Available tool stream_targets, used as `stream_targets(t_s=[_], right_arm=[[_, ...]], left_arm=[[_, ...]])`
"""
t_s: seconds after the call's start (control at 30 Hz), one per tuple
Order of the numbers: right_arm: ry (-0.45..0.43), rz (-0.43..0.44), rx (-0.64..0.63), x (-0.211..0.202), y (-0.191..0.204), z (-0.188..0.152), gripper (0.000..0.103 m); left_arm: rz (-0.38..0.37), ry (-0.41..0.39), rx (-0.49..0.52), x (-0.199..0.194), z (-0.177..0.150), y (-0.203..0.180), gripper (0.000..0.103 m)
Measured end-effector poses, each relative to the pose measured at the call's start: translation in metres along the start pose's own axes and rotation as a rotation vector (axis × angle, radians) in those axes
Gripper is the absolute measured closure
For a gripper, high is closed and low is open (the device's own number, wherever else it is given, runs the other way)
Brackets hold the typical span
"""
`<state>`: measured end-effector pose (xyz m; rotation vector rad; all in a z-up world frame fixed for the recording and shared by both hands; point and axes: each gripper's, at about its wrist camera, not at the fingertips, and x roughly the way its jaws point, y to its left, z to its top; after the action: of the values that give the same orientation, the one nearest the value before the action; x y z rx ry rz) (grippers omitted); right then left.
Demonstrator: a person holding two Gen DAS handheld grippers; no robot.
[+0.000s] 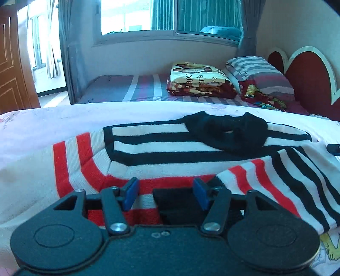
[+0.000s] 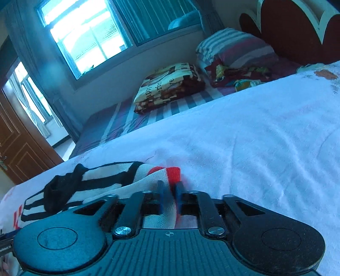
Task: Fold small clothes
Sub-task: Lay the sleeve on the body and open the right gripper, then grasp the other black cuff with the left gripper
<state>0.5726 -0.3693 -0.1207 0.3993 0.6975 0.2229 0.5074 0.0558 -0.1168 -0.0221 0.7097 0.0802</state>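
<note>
A small knit sweater (image 1: 161,148) with white, black and red stripes and a black collar (image 1: 227,131) lies on the pale pink sheet (image 1: 42,131). My left gripper (image 1: 165,192) is open just above its red-striped near edge, blue pads apart, holding nothing. One sleeve (image 1: 286,180) lies folded across at the right. In the right wrist view my right gripper (image 2: 170,189) is shut on the sweater's red-and-white cuff (image 2: 173,173), the cloth pinched between the blue pads. The rest of the sweater (image 2: 85,184) trails off to the left.
A folded printed blanket (image 1: 199,80) and a striped pillow (image 1: 259,72) lie on the striped mattress behind. A red heart-shaped headboard (image 1: 308,78) stands at right. A window (image 1: 170,17) and a wooden door (image 1: 12,70) are beyond. A dark object (image 1: 333,148) shows at the right edge.
</note>
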Motion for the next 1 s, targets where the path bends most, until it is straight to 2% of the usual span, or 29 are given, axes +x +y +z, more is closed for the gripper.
stream_targets(t_s=[0.03, 0.1, 0.13, 0.17, 0.2, 0.23, 0.27, 0.37, 0.5, 0.53, 0.6, 0.67, 0.73, 0.8, 0.87, 0.93, 1.0], right_arm=[[-0.015, 0.002, -0.006, -0.002, 0.001, -0.001, 0.044], [-0.022, 0.025, -0.015, -0.002, 0.003, -0.004, 0.045], [-0.017, 0.031, -0.024, 0.0, 0.004, -0.004, 0.064], [-0.01, 0.03, -0.042, 0.002, 0.006, -0.004, 0.078], [0.001, 0.027, -0.053, 0.004, 0.007, -0.004, 0.082], [-0.006, 0.026, -0.059, 0.004, 0.009, -0.004, 0.091], [-0.018, 0.027, -0.066, 0.002, 0.009, -0.004, 0.093], [-0.016, -0.073, -0.122, 0.008, 0.01, -0.01, 0.093], [0.005, -0.078, -0.098, 0.008, 0.011, -0.007, 0.092], [0.008, -0.087, -0.091, 0.004, 0.013, -0.006, 0.087], [-0.049, -0.104, -0.109, -0.018, 0.02, -0.009, 0.079], [-0.078, -0.063, -0.139, -0.044, 0.03, -0.018, 0.079], [-0.083, -0.027, -0.184, -0.068, 0.045, -0.035, 0.079], [-0.058, -0.005, -0.227, -0.078, 0.059, -0.055, 0.08], [-0.01, -0.016, -0.25, -0.077, 0.069, -0.075, 0.08], [0.041, -0.076, -0.282, -0.066, 0.076, -0.095, 0.079], [0.019, -0.109, -0.305, -0.067, 0.084, -0.101, 0.079]], left_arm=[[0.004, 0.0, -0.007, 0.001, -0.001, 0.0, 0.046], [0.008, -0.002, -0.018, 0.002, -0.002, 0.0, 0.046], [0.011, -0.003, -0.014, 0.001, -0.002, 0.0, 0.045], [0.015, -0.003, -0.008, 0.003, -0.002, -0.002, 0.045], [0.016, -0.003, -0.005, 0.003, -0.002, -0.002, 0.045], [0.016, -0.003, -0.005, 0.003, -0.002, -0.002, 0.045], [0.017, -0.003, -0.004, 0.003, -0.002, -0.003, 0.045], [0.033, -0.001, 0.022, 0.004, -0.002, -0.007, 0.045], [0.055, 0.003, 0.054, 0.006, 0.0, -0.012, 0.044], [0.057, 0.003, 0.055, 0.006, 0.0, -0.011, 0.041], [0.069, -0.002, 0.039, -0.001, 0.002, -0.008, 0.041], [0.095, -0.085, 0.058, -0.024, 0.001, -0.013, 0.04], [0.055, -0.134, 0.058, -0.047, -0.004, -0.021, 0.04], [-0.006, -0.145, 0.074, -0.059, -0.013, -0.034, 0.041], [-0.038, -0.107, 0.121, -0.054, -0.023, -0.049, 0.042], [-0.048, -0.003, 0.141, -0.032, -0.035, -0.058, 0.04], [-0.055, -0.03, 0.143, -0.032, -0.037, -0.058, 0.038]])
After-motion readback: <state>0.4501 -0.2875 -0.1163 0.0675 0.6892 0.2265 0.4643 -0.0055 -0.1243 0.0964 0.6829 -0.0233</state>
